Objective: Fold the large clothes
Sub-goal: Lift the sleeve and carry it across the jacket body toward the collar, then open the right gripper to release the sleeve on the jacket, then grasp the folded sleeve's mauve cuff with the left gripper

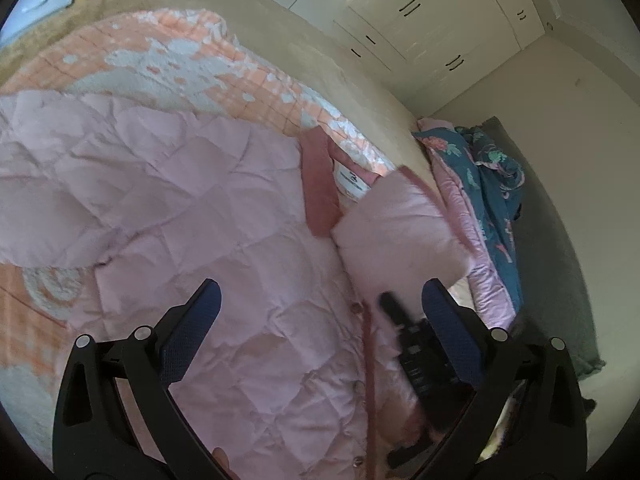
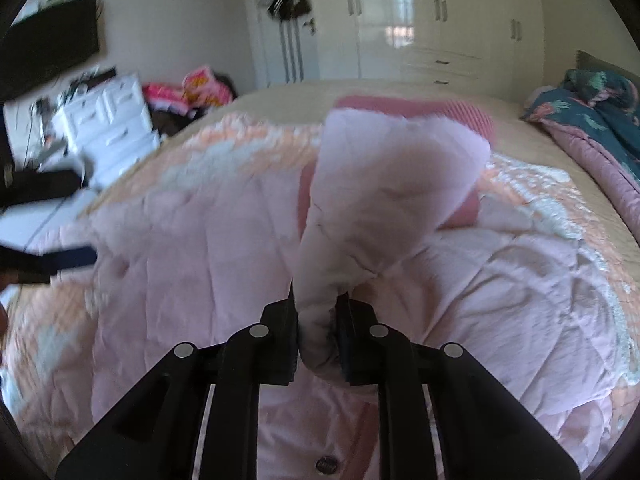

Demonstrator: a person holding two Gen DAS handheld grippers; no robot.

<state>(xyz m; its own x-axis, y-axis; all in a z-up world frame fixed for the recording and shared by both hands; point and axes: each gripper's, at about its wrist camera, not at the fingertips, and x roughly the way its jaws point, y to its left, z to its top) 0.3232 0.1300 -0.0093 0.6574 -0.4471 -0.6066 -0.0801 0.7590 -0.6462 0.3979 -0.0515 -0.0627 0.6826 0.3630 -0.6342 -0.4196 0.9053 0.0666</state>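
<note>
Lying spread across the middle of the bed (image 2: 400, 92), the pale pink quilted jacket (image 1: 192, 216) rests on a peach and white patterned blanket (image 1: 168, 52), its darker pink collar (image 1: 320, 184) and a white label turned toward the far side. One part of the jacket, seemingly a sleeve (image 2: 384, 200) with a ribbed pink cuff, is lifted off the rest and hangs up in front of the right wrist camera. The right gripper (image 2: 318, 336) has its fingers pressed nearly together on the lower end of that sleeve, the fabric bunched between them. The left gripper (image 1: 320, 308) hovers over the jacket's front, near the button strip, with its blue-padded fingers wide apart and nothing between them. In the right wrist view it shows only as a dark blur at the left edge. A teal flowered quilt (image 1: 492, 184) lies heaped at the bed's right edge. Cream wardrobes (image 2: 440, 28) stand beyond the far edge, and a white dresser (image 2: 108, 116) stands off the far left corner.
</note>
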